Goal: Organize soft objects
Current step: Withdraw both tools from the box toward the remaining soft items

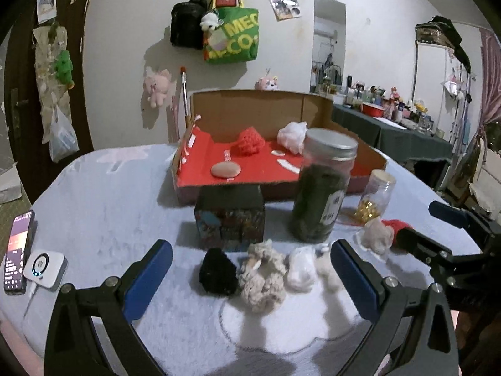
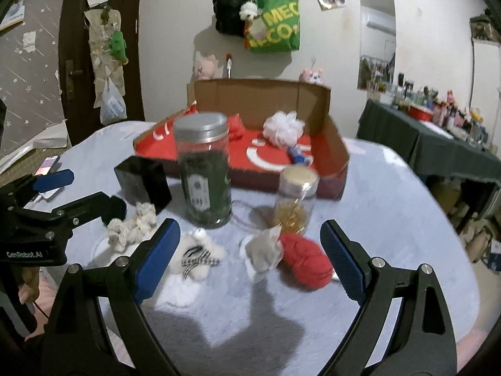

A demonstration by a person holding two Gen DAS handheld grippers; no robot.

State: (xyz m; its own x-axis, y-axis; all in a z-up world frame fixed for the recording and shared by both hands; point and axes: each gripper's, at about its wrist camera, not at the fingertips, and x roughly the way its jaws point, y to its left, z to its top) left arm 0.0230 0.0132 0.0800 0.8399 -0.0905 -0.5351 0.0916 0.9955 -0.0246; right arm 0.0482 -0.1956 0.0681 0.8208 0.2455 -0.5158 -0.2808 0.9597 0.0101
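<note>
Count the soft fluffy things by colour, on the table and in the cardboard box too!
Red: 2 (table red puff, box red puff)
White: 3 (plain white puff, white puff with striped bow, box white puff)
Beige: 2 (knitted beige puff, pale beige puff)
Black: 1 (black puff)
Total: 8

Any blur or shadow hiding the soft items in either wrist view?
Left wrist view: tall jar slightly smeared, black scrunchie sharp. Right wrist view: gripper shadows darken the near tablecloth; red scrunchie stays clearly lit, edges mildly blurred.
</note>
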